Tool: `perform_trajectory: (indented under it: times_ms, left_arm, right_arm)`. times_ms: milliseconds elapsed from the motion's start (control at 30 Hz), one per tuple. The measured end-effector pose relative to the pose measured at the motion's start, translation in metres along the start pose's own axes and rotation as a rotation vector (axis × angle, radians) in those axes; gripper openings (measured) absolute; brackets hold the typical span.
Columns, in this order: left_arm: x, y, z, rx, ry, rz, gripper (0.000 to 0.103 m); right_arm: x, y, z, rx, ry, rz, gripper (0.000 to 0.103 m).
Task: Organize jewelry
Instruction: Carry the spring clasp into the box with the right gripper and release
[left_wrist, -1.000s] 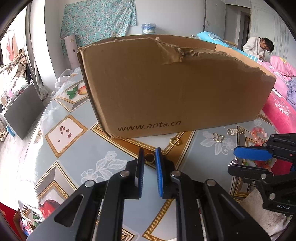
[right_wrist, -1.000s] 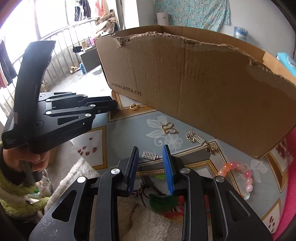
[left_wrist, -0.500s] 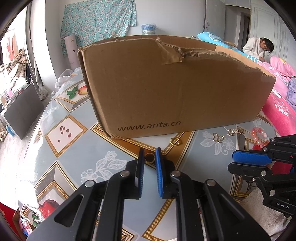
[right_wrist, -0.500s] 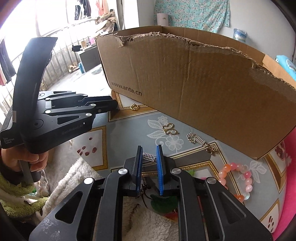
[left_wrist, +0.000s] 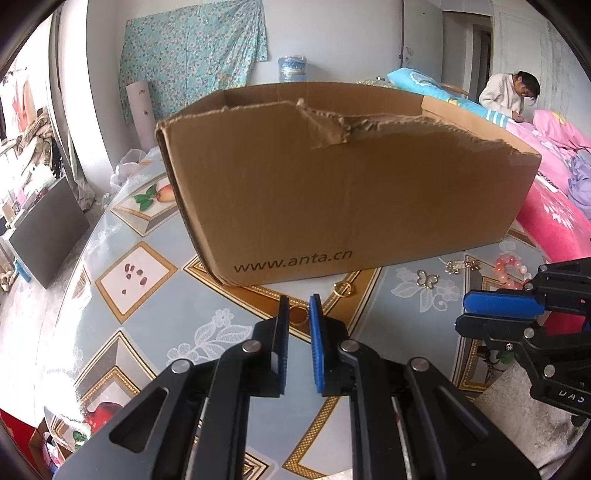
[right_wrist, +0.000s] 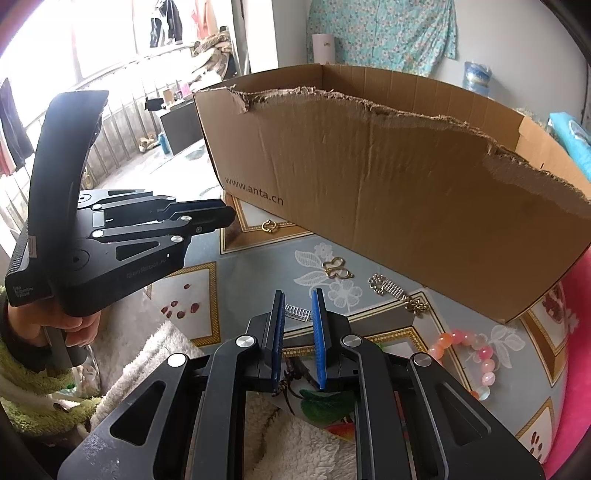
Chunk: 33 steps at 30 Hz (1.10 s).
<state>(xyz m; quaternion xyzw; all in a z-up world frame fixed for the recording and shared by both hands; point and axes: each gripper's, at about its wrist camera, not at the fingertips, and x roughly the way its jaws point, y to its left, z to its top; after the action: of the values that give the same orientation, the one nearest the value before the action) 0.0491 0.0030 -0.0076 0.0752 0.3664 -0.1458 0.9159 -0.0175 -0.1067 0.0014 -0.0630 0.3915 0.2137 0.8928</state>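
My left gripper (left_wrist: 298, 301) is narrowly shut on a small gold ring (left_wrist: 298, 315) just above the patterned table, in front of the torn cardboard box (left_wrist: 332, 199). My right gripper (right_wrist: 297, 295) is shut on a small silver ribbed clip (right_wrist: 297, 314) near the table's front edge. Loose on the table by the box (right_wrist: 388, 184) lie a gold hoop (right_wrist: 268, 226), a gold butterfly piece (right_wrist: 337, 268), a gold chain piece (right_wrist: 395, 293) and a pink bead bracelet (right_wrist: 469, 350). In the right wrist view the left gripper (right_wrist: 227, 216) hides its ring.
The open box fills the back of the table (left_wrist: 140, 325). A white fluffy cloth (right_wrist: 147, 350) lies at the front edge. A hand (right_wrist: 55, 325) holds the left gripper. Pink bedding (left_wrist: 554, 214) and a seated person (left_wrist: 506, 96) are at the far right.
My right gripper's jaws closed from wide apart onto the silver clip that lay between them. The left gripper kept still with the ring between its tips.
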Motion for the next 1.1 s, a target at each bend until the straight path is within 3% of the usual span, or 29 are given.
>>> perform_trajectory:
  times_ms: [300,467,700,800,900,1100]
  left_arm:
    - [-0.021,-0.007,0.003,0.025,-0.030,0.006,0.010]
    - [-0.050,-0.014,0.013,0.039,-0.080,0.000,0.010]
    - [-0.095,-0.026,0.050,0.075,-0.194,-0.055,0.010]
    - [-0.097,-0.029,0.075,0.099,-0.218,-0.074,0.010]
    - [-0.081,-0.030,0.103,0.092,-0.189,-0.120,0.010]
    - [-0.017,-0.022,0.149,0.013,-0.026,-0.235,0.010]
  right_arm:
    - [-0.020,-0.002,0.002,0.001,-0.053,-0.003,0.013]
    - [-0.047,-0.008,0.007,-0.002,-0.136,-0.006,0.013]
    - [-0.093,-0.029,0.045,-0.003,-0.296,0.034,0.013]
    - [-0.101,-0.047,0.068,0.009,-0.324,0.064,0.013]
    - [-0.093,-0.076,0.096,0.063,-0.281,0.135,0.013]
    - [-0.039,-0.119,0.137,0.184,-0.079,0.226,0.013]
